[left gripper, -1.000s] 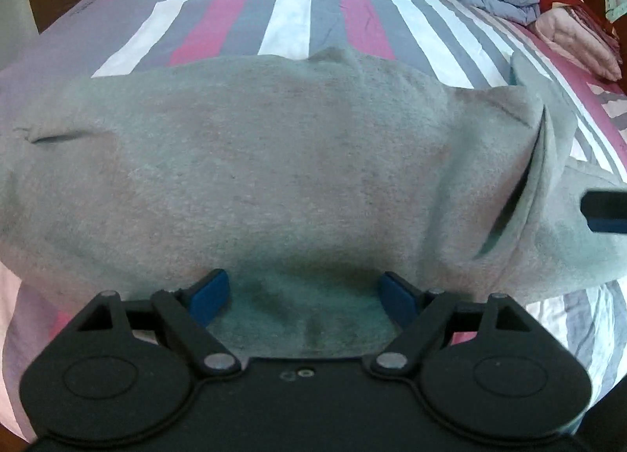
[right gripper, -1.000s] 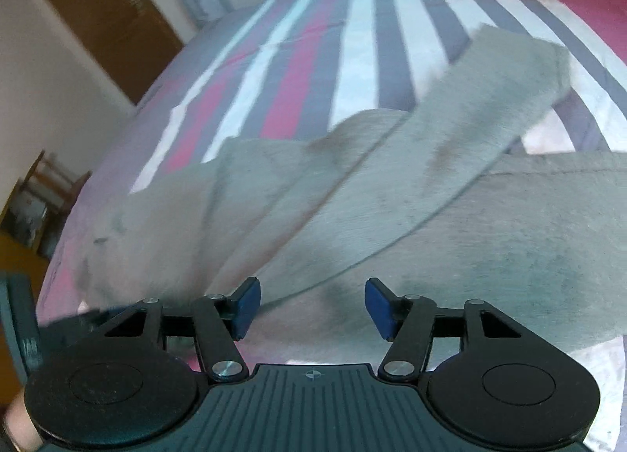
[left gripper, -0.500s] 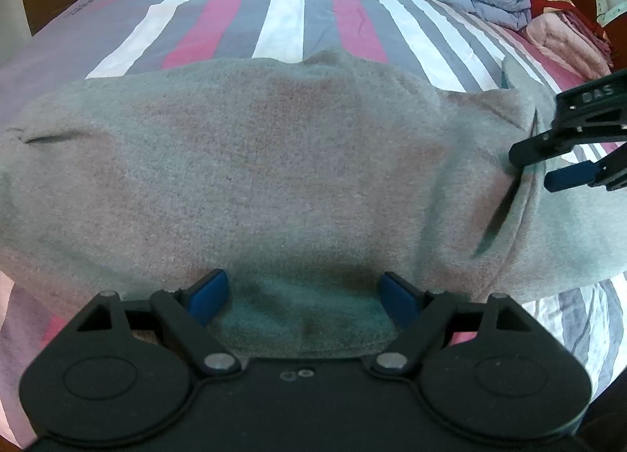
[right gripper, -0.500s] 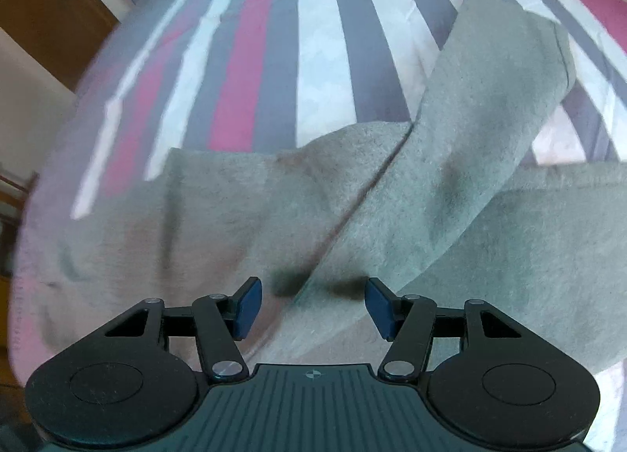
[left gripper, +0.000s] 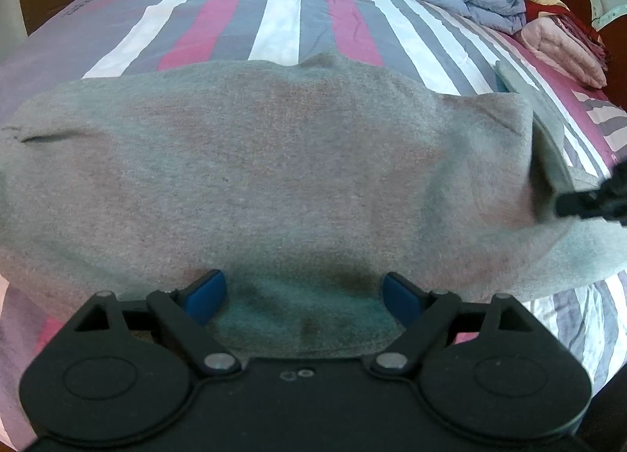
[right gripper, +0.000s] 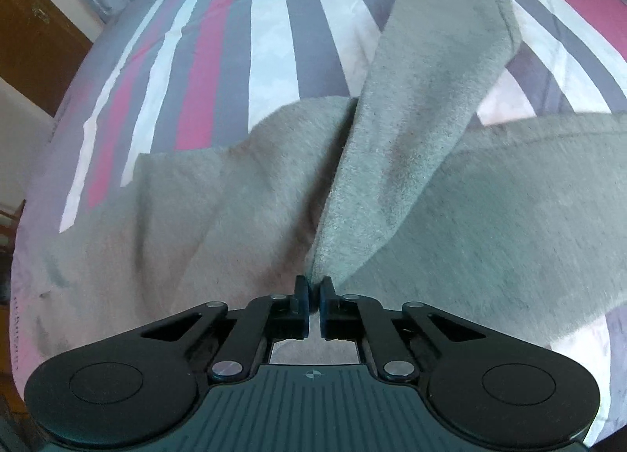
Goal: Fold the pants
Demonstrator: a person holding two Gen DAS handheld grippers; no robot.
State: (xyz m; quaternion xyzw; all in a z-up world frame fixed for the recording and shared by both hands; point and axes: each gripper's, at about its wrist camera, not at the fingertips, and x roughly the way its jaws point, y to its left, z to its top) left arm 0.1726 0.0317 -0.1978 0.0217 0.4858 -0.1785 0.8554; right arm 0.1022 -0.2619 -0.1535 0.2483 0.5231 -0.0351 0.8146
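Right gripper (right gripper: 312, 295) at bottom center of the frame, blue pads nearly together, pinching the near edge of a fold in the grey pants (right gripper: 490, 224). From the pinch point a folded strip of the fabric runs up toward the upper right, ending in a hemmed edge. The rest of the pants spread left and right across the middle of the frame, lying on a striped bedsheet (right gripper: 274, 40). Brown door (right gripper: 35, 36) at upper left.

Both wrist views low, close over the same pants (left gripper: 274, 162) (right nearer), facing up the bed (left gripper: 290, 9).
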